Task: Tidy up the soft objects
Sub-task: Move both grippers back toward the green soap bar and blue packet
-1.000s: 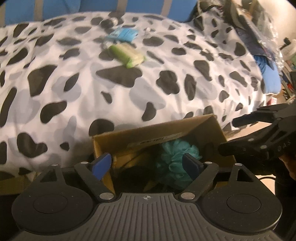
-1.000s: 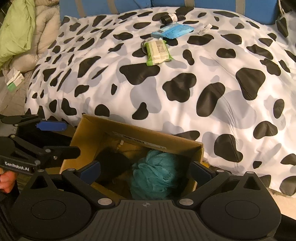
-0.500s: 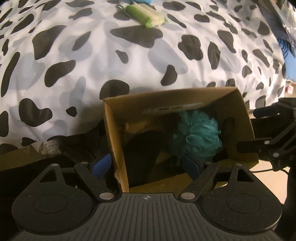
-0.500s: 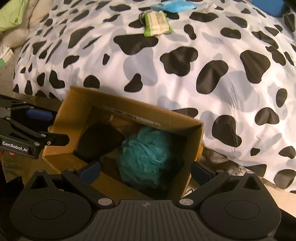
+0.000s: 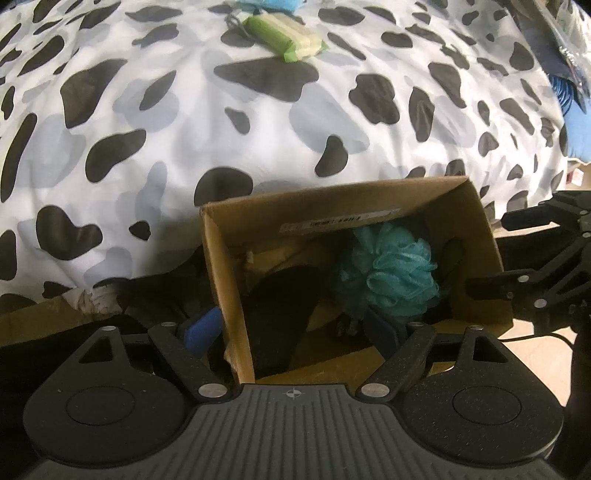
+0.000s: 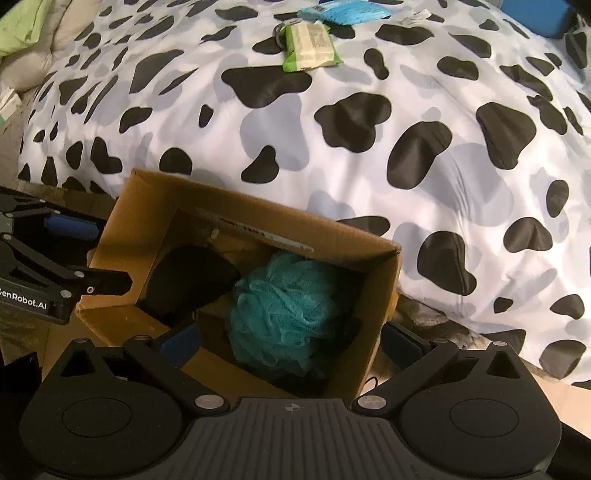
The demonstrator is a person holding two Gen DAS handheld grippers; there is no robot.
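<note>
An open cardboard box [image 5: 332,206] [image 6: 147,206] stands on the floor against the bed. Inside lie a teal bath pouf [image 5: 391,273] [image 6: 284,314] and a black soft object [image 5: 280,306] [image 6: 188,280]. My left gripper [image 5: 291,328] [image 6: 88,254] hangs open over the box's left side, with the left wall passing between its fingers untouched. My right gripper [image 6: 290,343] [image 5: 513,251] stands open over the right side, above the pouf; its right finger is outside the right wall. Neither gripper holds anything.
A cow-patterned duvet [image 5: 184,129] [image 6: 443,110] covers the bed behind the box. On it, far back, lie a green packet [image 5: 284,35] [image 6: 310,46] and a blue packet [image 6: 343,13]. Pale pillows [image 6: 22,55] sit at the far left. Bare floor shows to the right of the box.
Both views have tipped downward, so the box interior and pouf show more fully and the packets on the bed have slid to the top edge. Both grippers stayed open.
</note>
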